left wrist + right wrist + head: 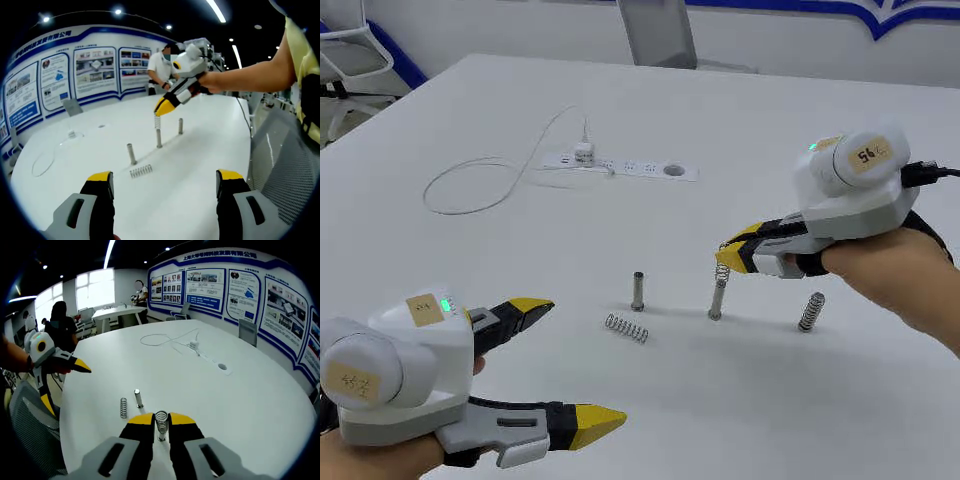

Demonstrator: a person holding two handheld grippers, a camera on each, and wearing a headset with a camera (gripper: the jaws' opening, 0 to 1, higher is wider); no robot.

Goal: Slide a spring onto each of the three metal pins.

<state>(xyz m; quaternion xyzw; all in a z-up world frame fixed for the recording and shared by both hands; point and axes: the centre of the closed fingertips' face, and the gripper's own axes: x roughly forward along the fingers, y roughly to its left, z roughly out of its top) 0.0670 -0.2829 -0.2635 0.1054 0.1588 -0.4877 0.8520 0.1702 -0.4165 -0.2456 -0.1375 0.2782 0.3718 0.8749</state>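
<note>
Between the right gripper's yellow jaw tips sits a spring, pinched upright. Directly under it stands the middle pin. In the right gripper view the jaws cover most of that pin, so it's hard to say whether the coil's lower end has reached the pin top. Just left of those jaws is a bare pin, with a loose spring lying flat beside it. Below the right hand in the head view is a fitted spring (its coils hide the pin inside).

Down at the near edge, the left gripper is spread wide with nothing between its jaws. The bare pin and loose spring lie ahead of its tips, well apart from them. Its body is cut off at the bottom of the head view. Far beyond both grippers, a power strip lies on the white table.
</note>
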